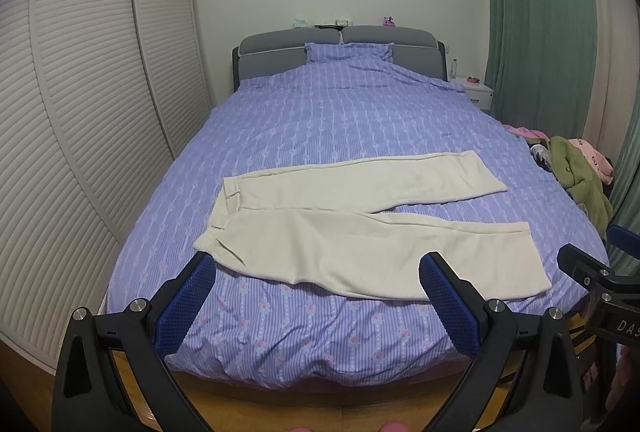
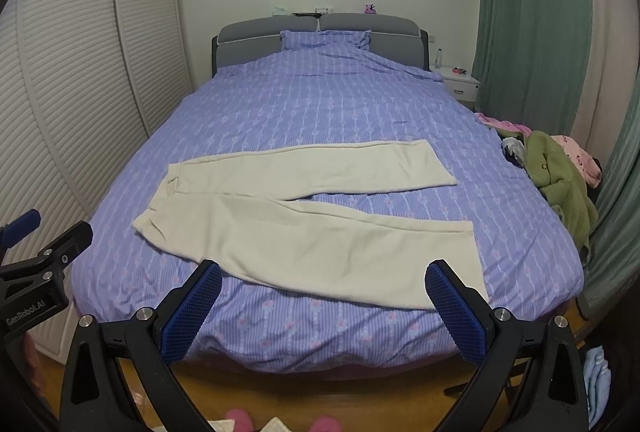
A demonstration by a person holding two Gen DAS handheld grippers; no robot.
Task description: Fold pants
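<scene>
Pants are cream coloured and lie flat across the lower middle of the frame on the bed, waistband at the left, both legs running right with a gap between them near the hems. Left gripper sits at the bottom of its view, spread wide and holding nothing, blue pads hanging over the foot of the bed and not touching the fabric. Right gripper is the same deal in its view: wide apart, nothing in it, just short of the nearer leg. Clothes pile sits at the right edge.
</scene>
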